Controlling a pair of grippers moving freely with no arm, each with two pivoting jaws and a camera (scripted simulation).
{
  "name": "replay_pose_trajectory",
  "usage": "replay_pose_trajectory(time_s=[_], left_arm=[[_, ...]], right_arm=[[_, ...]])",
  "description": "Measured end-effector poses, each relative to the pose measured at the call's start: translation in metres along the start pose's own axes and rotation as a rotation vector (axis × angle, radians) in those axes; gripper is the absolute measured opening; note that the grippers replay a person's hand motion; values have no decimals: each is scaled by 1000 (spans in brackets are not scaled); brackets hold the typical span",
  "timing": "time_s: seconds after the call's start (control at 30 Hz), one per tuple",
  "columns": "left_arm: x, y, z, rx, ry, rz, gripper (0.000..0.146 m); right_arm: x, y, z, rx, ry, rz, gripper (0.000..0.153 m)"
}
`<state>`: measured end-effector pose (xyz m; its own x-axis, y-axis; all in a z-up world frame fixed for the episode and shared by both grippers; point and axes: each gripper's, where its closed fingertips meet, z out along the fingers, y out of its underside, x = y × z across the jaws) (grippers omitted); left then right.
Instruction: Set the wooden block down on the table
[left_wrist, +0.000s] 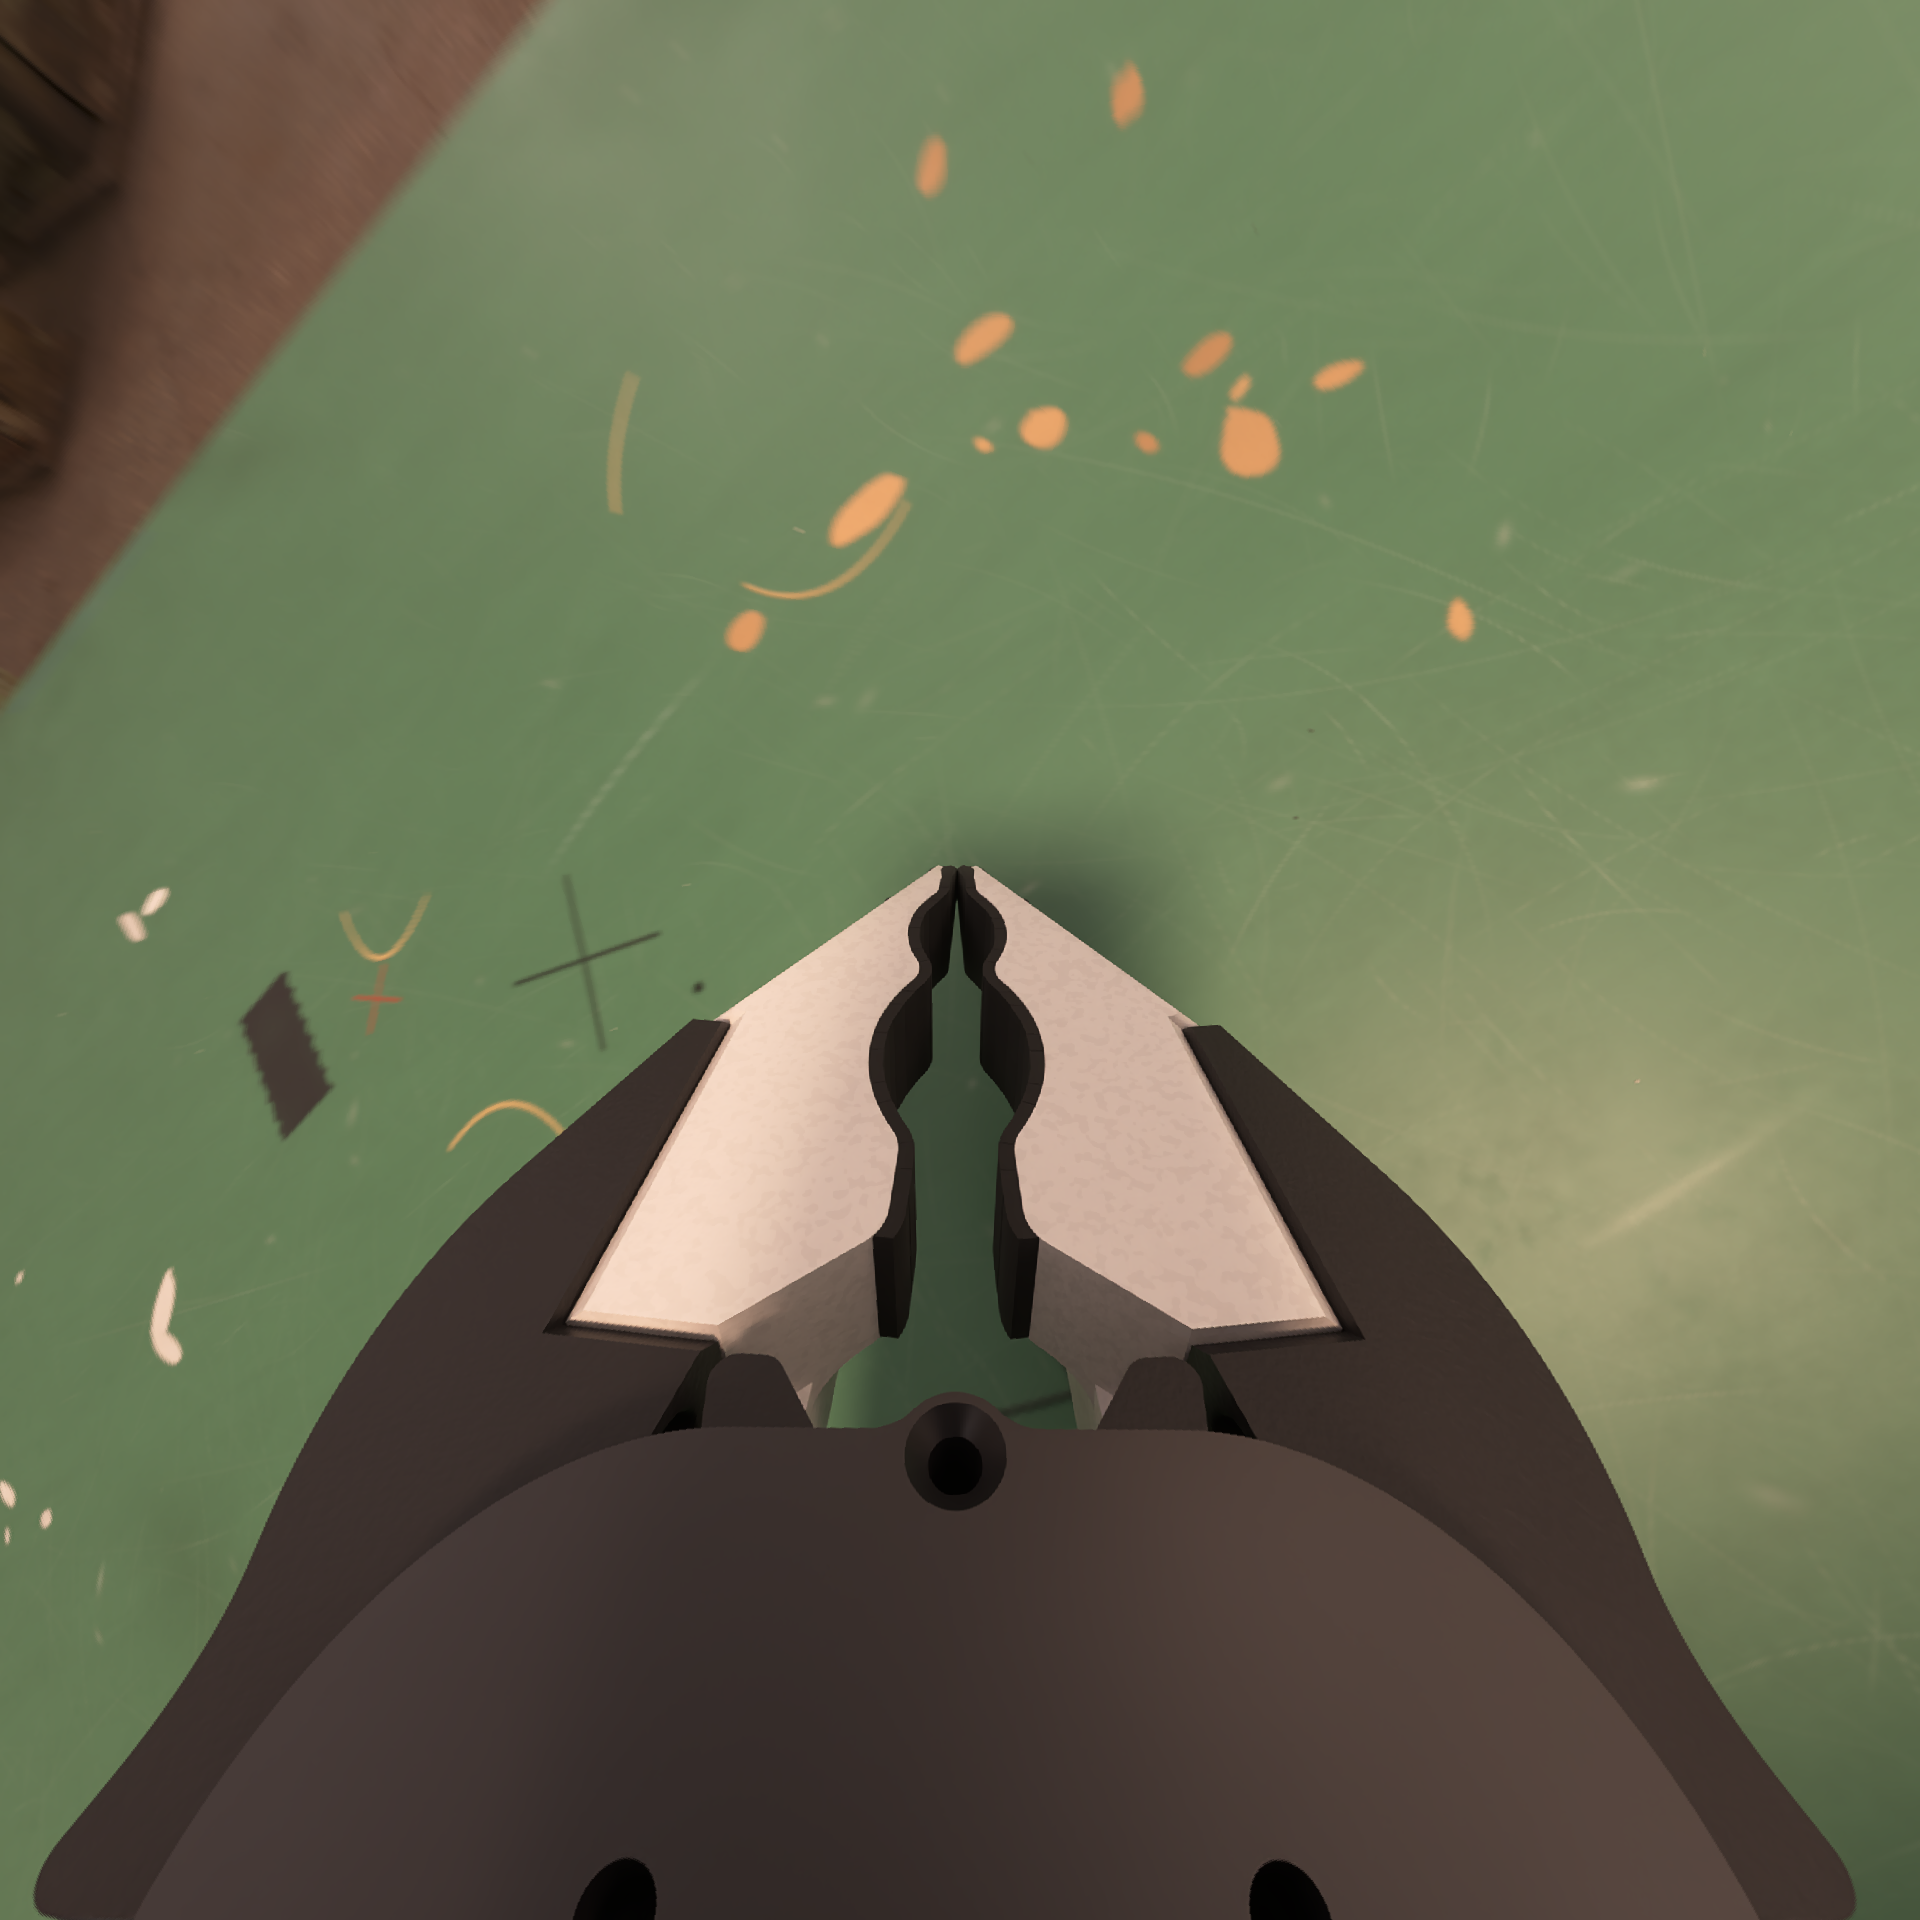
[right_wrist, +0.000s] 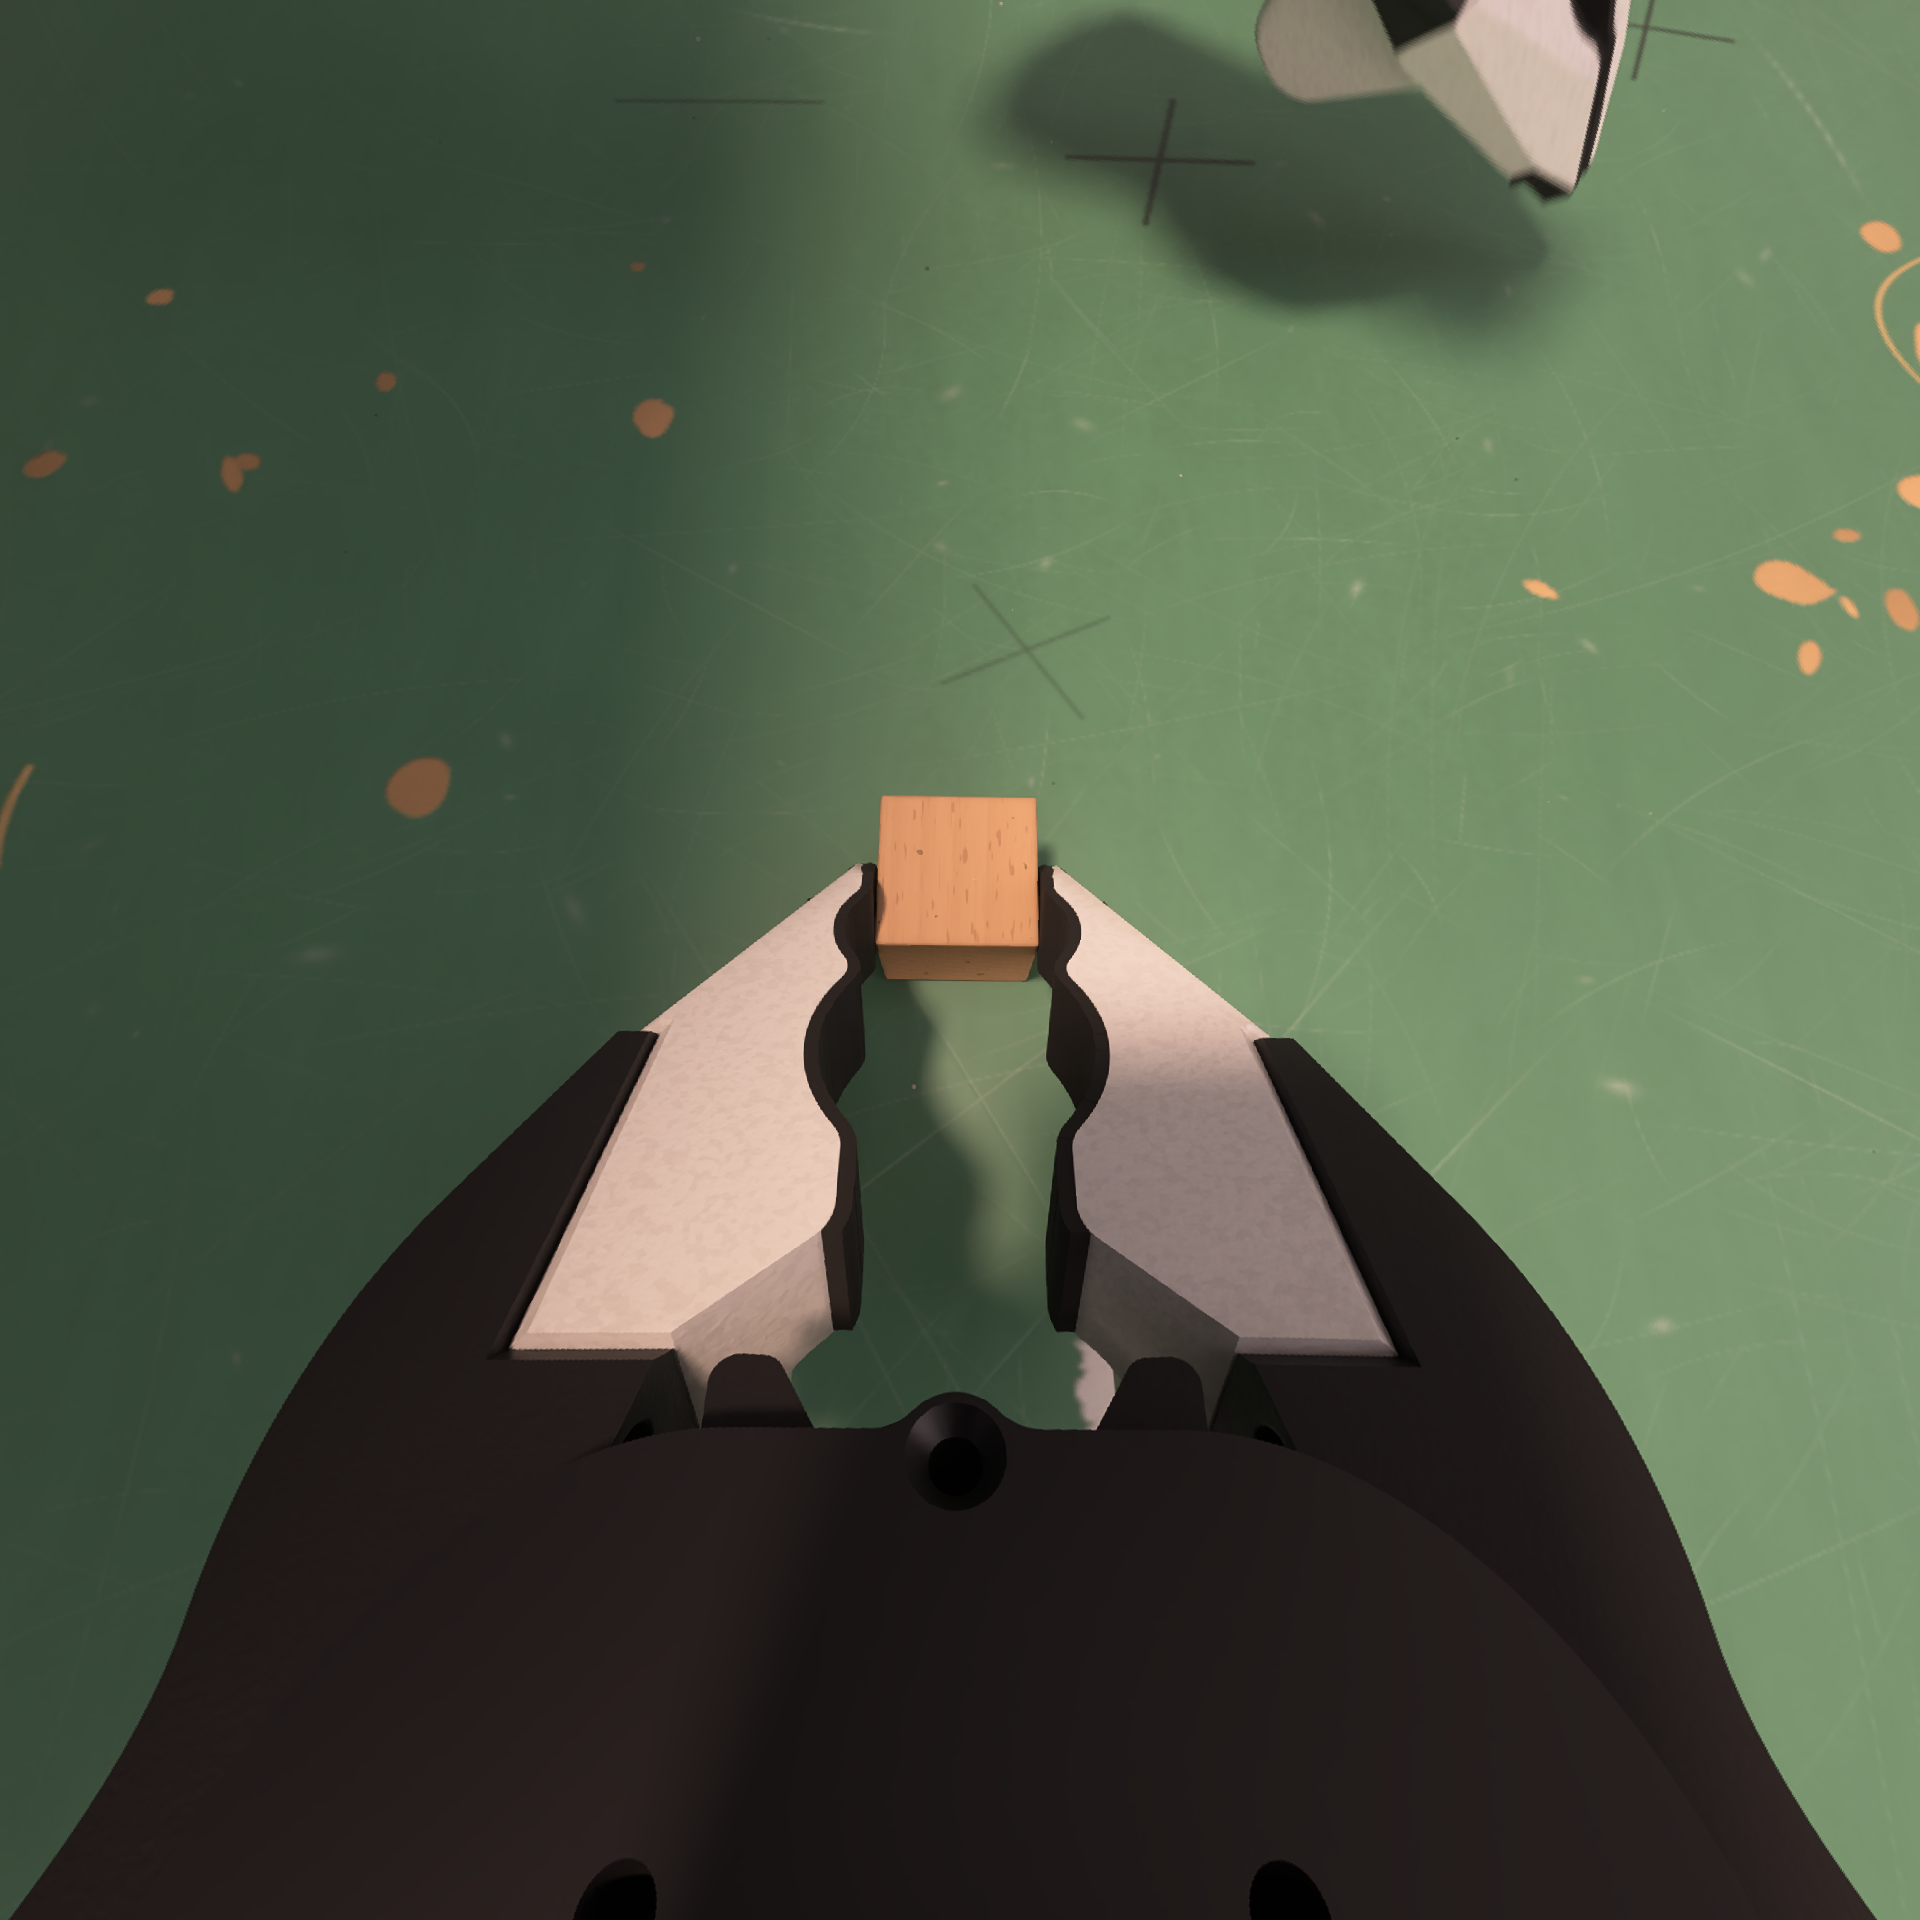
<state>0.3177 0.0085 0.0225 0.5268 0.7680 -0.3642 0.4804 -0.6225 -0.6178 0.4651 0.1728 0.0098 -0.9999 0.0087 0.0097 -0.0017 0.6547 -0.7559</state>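
Not yet finished, by the look of it: wooden block (right_wrist: 957, 883) pinched between the tips of the right gripper (right_wrist: 957, 909), at 12 o'clock from the gripper body in the right wrist view, pads touching both side faces. Whether resting on the green table (right_wrist: 1351, 831) or just above it, impossible to tell; shadow lying close under and behind. Left to do, judging from this: lower if needed, spread the jaws, back away. Left gripper (left_wrist: 956, 878) pressed together on nothing, tips nearly touching, low over the table; seen again at 1 o'clock in the right wrist view. Counted: one block, two grippers, one table, many orange paint spots (left_wrist: 1249, 442), several pencilled crosses (right_wrist: 1158, 161).
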Motion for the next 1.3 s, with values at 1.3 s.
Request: replay_pose_trajectory(time_s=[1.3], left_arm=[[-290, 108, -147, 161, -18, -491, 7]], right_arm=[[6, 0, 1, 0, 29, 20, 32]])
